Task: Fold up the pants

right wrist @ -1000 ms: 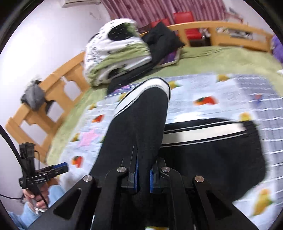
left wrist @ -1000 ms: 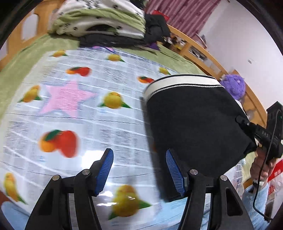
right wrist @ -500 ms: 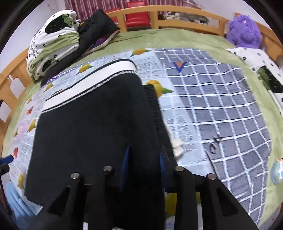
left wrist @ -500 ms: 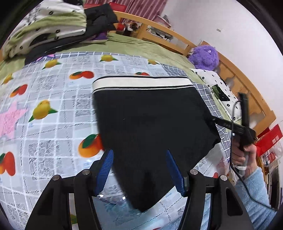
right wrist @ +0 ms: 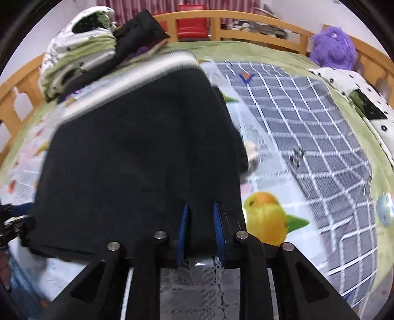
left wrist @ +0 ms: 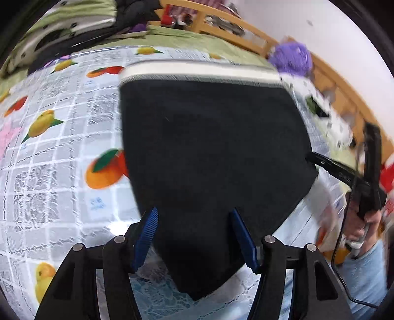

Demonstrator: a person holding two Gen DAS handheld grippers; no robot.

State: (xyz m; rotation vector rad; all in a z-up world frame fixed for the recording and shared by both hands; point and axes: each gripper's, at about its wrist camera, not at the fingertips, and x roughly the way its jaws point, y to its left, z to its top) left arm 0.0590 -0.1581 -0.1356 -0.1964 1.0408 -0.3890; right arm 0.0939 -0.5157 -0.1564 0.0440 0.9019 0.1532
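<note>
Black pants (left wrist: 209,147) with a white waistband (left wrist: 197,71) lie folded flat on the fruit-print sheet (left wrist: 61,147). My left gripper (left wrist: 194,229) hangs over their near corner, open, its blue fingers wide apart with cloth between them and no pad touching. In the right wrist view the pants (right wrist: 138,152) fill the middle. My right gripper (right wrist: 200,219) sits at their near edge. Its jaws are closing, a narrow gap is left, cloth lies between the pads, and I see no pinch. From the left wrist view, the right gripper (left wrist: 310,156) reaches the pants' right corner.
Folded bedding (right wrist: 78,54) is piled at the far left of the bed. A purple plush toy (right wrist: 332,49) sits by the wooden bed rail (right wrist: 246,22). A grey checked cloth (right wrist: 307,123) covers the right side, with a small metal item (right wrist: 296,155) on it.
The right gripper brought the lifted half down onto the pants and its jaws came apart. The left gripper swung right, from bare sheet to over the pants' near corner.
</note>
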